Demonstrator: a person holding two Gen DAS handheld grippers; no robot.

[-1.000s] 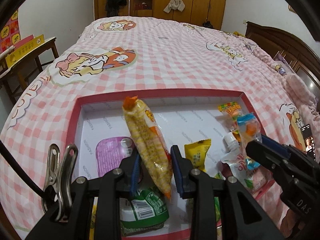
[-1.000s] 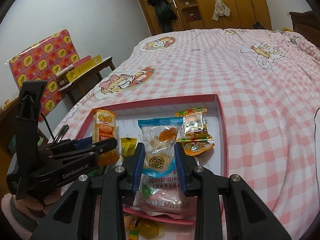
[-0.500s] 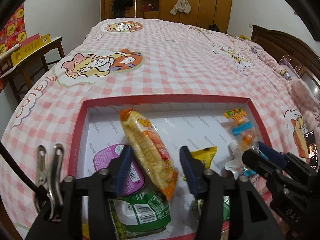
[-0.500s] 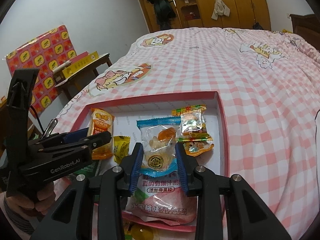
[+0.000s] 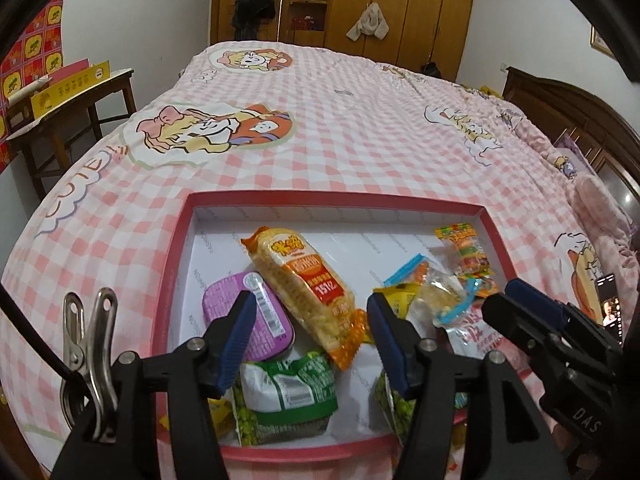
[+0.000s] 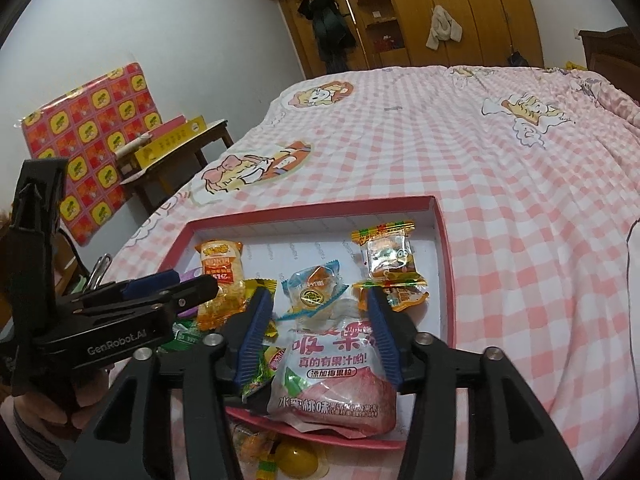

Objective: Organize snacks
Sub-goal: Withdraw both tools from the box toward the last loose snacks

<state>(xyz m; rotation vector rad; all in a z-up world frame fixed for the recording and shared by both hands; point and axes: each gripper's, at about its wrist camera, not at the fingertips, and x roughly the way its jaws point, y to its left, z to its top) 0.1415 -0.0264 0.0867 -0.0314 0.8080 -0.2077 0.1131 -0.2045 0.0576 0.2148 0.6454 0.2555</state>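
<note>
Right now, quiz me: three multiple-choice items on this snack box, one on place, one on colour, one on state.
1. Where does the orange rice-cracker pack lie?
A. in the red-rimmed box
B. on the bedspread
C. on the side table

2. What colour is the lid of the small tub?
A. green
B. purple
C. yellow

3. How do the left gripper fingers stand?
A. clamped on the pack
B. open, pack loose
C. out of view

Answers: 1 A, it rests on the box floor; 2 B, the lid is purple; 3 B, gaps show on both sides.
</note>
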